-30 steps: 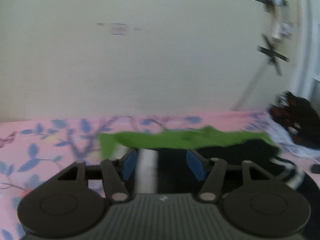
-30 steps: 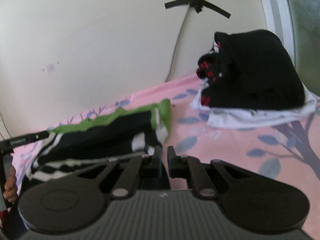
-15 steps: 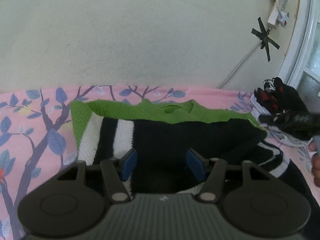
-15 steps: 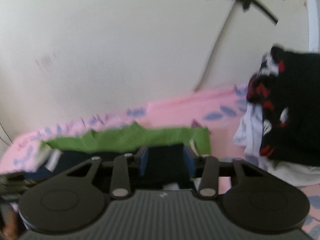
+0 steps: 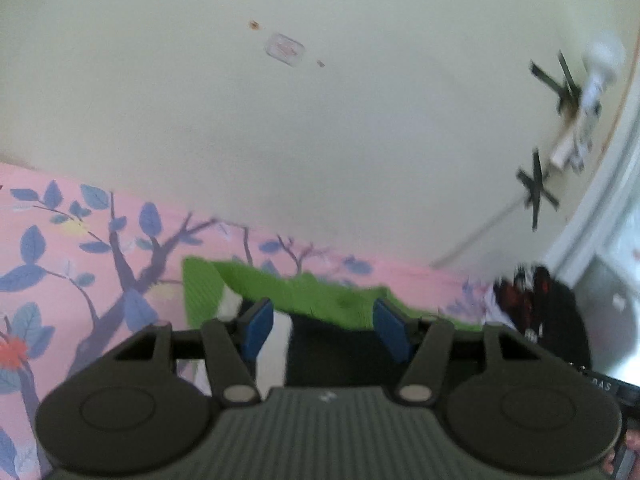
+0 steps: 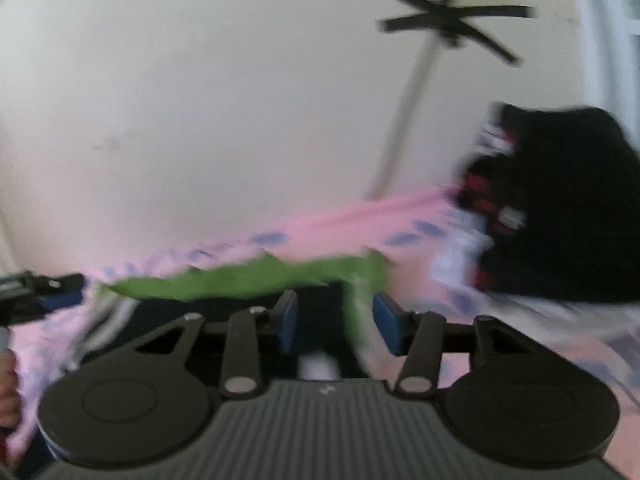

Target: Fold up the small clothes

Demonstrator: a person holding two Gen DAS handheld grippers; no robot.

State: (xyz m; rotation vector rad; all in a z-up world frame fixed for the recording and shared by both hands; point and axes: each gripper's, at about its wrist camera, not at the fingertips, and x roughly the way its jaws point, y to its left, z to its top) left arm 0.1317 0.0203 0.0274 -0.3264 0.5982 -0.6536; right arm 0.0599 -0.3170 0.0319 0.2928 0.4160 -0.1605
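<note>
1. Left wrist view: the left gripper (image 5: 322,330) has its fingers about half open, and the blue pads press on nothing. The small sweater (image 5: 320,300), black with white stripes and a green hem, lies on the bed sheet (image 5: 80,248) just in front of and under the fingers. It looks already doubled over, so I judge that one fold is done and that at least one more fold and the putting away are left.

2. Left wrist view, the room: the sheet is pink with blue leaves and dark branches, and it meets a plain cream wall (image 5: 320,140). Black tape crosses (image 5: 536,188) hold a cable on the wall at the right.

3. Right wrist view: the picture is blurred. The right gripper (image 6: 335,326) has just been opening its fingers and they now stand apart. The green edge of the sweater (image 6: 248,280) passes between them, but the pads do not squeeze it.

4. Right wrist view, the room: a pile of dark clothes (image 6: 560,208) sits on white cloth on the bed at the right, near the sweater but apart from it. I think it is the stack of finished pieces.
</note>
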